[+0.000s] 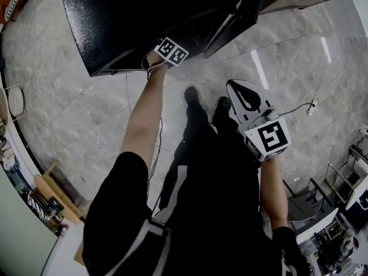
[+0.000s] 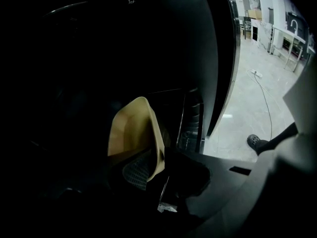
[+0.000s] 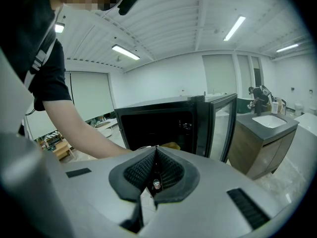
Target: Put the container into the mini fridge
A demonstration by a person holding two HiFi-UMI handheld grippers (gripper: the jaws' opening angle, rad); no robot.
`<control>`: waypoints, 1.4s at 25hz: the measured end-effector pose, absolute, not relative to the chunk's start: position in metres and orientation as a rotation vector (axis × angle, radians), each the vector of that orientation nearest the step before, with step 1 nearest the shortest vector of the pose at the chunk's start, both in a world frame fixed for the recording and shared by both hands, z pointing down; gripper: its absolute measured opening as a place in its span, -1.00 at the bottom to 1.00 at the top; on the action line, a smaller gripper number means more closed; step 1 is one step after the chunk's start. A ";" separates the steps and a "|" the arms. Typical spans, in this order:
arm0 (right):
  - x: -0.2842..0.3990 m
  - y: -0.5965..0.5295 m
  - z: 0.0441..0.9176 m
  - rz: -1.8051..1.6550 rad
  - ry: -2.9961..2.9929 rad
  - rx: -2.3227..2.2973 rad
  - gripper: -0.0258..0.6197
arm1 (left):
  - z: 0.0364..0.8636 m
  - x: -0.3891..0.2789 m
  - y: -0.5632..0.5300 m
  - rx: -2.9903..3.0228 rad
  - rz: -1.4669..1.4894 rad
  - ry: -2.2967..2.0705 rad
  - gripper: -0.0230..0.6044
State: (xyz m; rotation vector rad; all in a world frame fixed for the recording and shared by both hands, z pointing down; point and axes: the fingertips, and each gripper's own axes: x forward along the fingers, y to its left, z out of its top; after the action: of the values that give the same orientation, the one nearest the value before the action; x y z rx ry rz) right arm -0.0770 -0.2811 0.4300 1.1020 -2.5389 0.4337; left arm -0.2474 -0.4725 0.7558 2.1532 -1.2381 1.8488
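The black mini fridge (image 1: 115,22) stands on the floor with its door (image 1: 241,16) swung open to the right. My left gripper reaches into it; in the head view only its marker cube (image 1: 171,52) shows at the opening. Inside the dark fridge, my left gripper (image 2: 157,165) is shut on the edge of a tan container (image 2: 133,133). My right gripper (image 1: 234,88) hangs above the floor, away from the fridge, shut and empty. From the right gripper (image 3: 156,150) I see the open fridge (image 3: 153,125), an arm reaching in, and a bit of the container (image 3: 171,145).
A power strip (image 1: 311,108) with its cable lies on the marble floor to the right. A dark sink cabinet (image 3: 262,133) stands right of the fridge door (image 3: 223,123). The person's feet (image 1: 192,94) are in front of the fridge. Shelving and clutter line the room's edges.
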 end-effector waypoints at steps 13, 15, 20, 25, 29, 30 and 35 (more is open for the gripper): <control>-0.082 -0.279 0.424 0.409 -2.547 1.121 -0.86 | 0.727 -0.248 -0.463 2.200 1.803 -1.290 -0.55; -0.085 -0.279 0.422 0.395 -2.554 1.123 -0.86 | 0.722 -0.247 -0.459 2.211 1.791 -1.297 -0.55; -0.085 -0.274 0.420 0.384 -2.560 1.110 -0.86 | 0.718 -0.244 -0.437 2.219 1.754 -1.309 -0.55; -0.075 -0.264 0.413 0.358 -2.584 1.092 -0.86 | 0.708 -0.237 -0.405 2.211 1.717 -1.335 -0.55; -0.064 -0.254 0.410 0.342 -2.612 1.064 -0.86 | 0.693 -0.231 -0.384 2.201 1.680 -1.386 -0.59; -0.059 -0.249 0.409 0.340 -2.620 1.057 -0.86 | 0.687 -0.228 -0.377 2.197 1.669 -1.400 -0.60; -0.035 -0.225 0.398 0.315 -2.664 1.029 -0.86 | 0.659 -0.214 -0.340 2.174 1.653 -1.483 -0.73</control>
State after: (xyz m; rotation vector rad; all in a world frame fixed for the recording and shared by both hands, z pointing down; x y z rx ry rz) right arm -0.0346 -0.2250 0.3980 1.0289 -2.6635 0.3151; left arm -0.2144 -0.3404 0.6589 2.1740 -1.4831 1.6532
